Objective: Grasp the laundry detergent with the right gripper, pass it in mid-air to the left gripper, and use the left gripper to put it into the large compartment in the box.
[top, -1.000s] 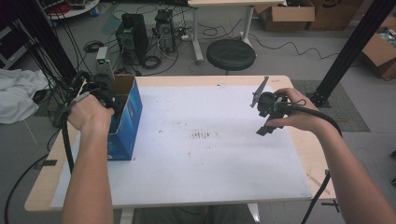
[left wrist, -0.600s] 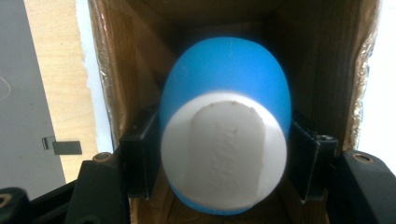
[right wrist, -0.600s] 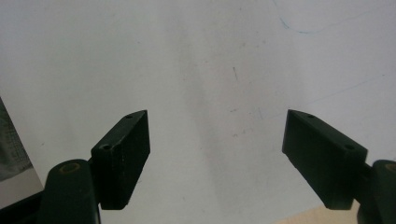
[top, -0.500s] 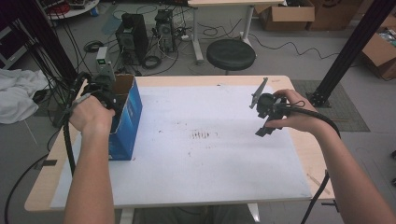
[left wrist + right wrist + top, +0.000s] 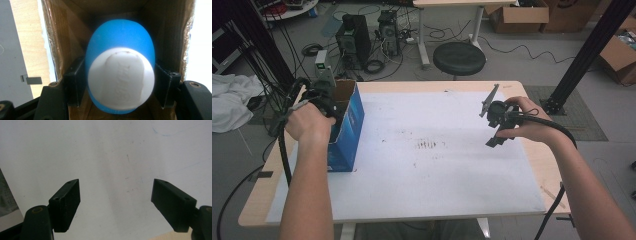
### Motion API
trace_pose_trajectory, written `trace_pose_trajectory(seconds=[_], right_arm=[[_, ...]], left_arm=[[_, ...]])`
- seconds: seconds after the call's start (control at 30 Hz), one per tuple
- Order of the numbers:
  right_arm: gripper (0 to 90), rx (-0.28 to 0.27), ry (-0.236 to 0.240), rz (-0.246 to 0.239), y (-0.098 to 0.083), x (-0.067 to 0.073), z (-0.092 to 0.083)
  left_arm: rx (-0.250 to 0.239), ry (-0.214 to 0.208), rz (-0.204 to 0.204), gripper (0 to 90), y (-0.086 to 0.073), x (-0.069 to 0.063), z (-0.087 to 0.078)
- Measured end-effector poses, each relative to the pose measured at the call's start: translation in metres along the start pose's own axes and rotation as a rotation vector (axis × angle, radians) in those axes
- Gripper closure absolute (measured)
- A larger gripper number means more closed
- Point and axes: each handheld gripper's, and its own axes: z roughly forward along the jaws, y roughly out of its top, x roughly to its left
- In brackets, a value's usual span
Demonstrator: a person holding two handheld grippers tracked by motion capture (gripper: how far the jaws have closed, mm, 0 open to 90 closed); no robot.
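L gripper [image 5: 120,82] was inside the box [image 5: 346,131], jaws clamped on a blue bottle [image 5: 120,47] w/ white cap [image 5: 121,77]. R gripper [image 5: 116,202], well right of box, gaped wide, empty, over white mat [image 5: 432,170].

A lab or workshop room, by the look of it: grey floor, two computer towers [image 5: 368,37] standing far left amid loose cables [image 5: 377,65], a black stool [image 5: 459,58] beyond the table [image 5: 532,165] (wood-edged, white-topped), cardboard boxes [image 5: 532,15] far right, black metal framing [image 5: 584,55].
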Motion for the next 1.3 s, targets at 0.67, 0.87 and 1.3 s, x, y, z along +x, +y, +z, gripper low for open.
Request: trace_pose_trajectory(seconds=[0.67, 0.87, 1.3], right_arm=[[23.4, -0.004, 0.004, 0.001, 0.003, 0.001, -0.001], [23.3, -0.002, 0.006, 0.012, 0.004, 0.001, -0.003], [21.6, 0.013, 0.007, 0.015, 0.015, -0.001, -0.007]], left_arm=[[-0.07, -0.043, 0.056, 23.6, -0.006, 0.001, -0.038], [-0.117, -0.083, 0.137, 19.0, -0.008, -0.013, -0.054], [-0.178, -0.18, 0.379, 15.1, -0.016, -0.073, -0.07]])
